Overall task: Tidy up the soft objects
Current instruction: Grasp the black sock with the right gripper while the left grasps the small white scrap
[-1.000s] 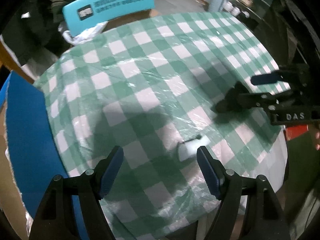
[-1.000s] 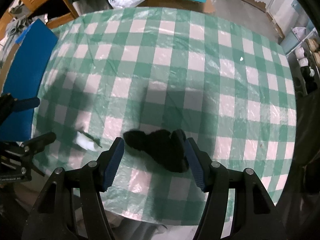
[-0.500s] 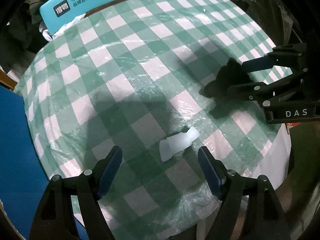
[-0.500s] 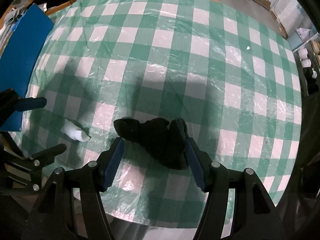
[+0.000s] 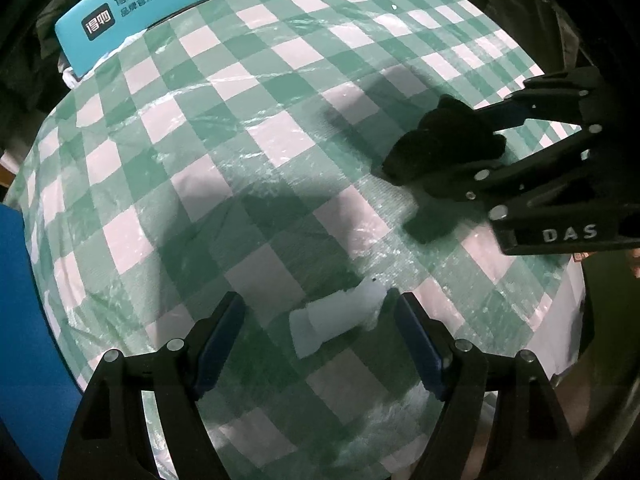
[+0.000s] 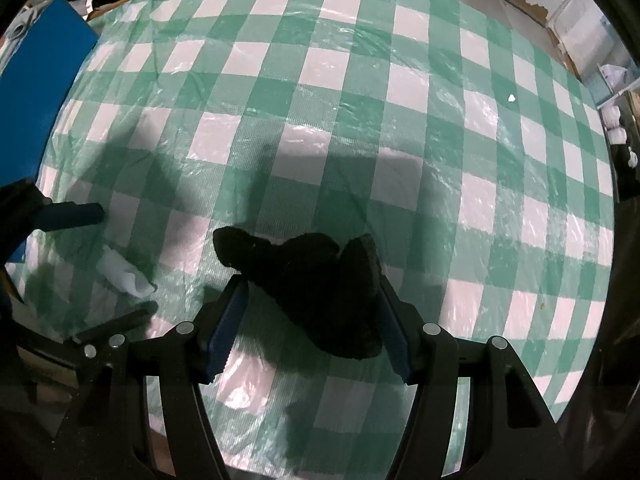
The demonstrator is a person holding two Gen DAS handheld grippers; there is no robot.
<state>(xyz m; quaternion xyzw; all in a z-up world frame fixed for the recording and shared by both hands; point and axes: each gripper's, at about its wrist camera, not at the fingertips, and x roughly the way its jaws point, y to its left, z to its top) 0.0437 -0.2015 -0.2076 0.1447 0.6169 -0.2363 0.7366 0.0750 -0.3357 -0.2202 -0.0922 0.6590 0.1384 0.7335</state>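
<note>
A small white rolled cloth (image 5: 336,320) lies on the green-and-white checked tablecloth (image 5: 256,140) near its front edge. My left gripper (image 5: 318,304) points down over it, open, one finger on each side and neither pad touching. A black fuzzy cloth (image 6: 320,300) lies crumpled to the right of the white one. My right gripper (image 6: 312,284) stands over it, part open. The cloth lies between the blue pads, and its tail reaches past the left pad. In the left wrist view the right gripper (image 5: 452,148) straddles the black cloth (image 5: 440,136).
A turquoise chair back (image 5: 152,4) with lettering stands behind the round table. A blue board (image 6: 40,80) sits off the table's left side. Shelves with white items (image 6: 616,128) are at the far right. The table's front edge is close below both grippers.
Both grippers have come down toward the table, so both cloths look larger. The white cloth now sits between the left fingers. The black cloth stays between the right fingers.
</note>
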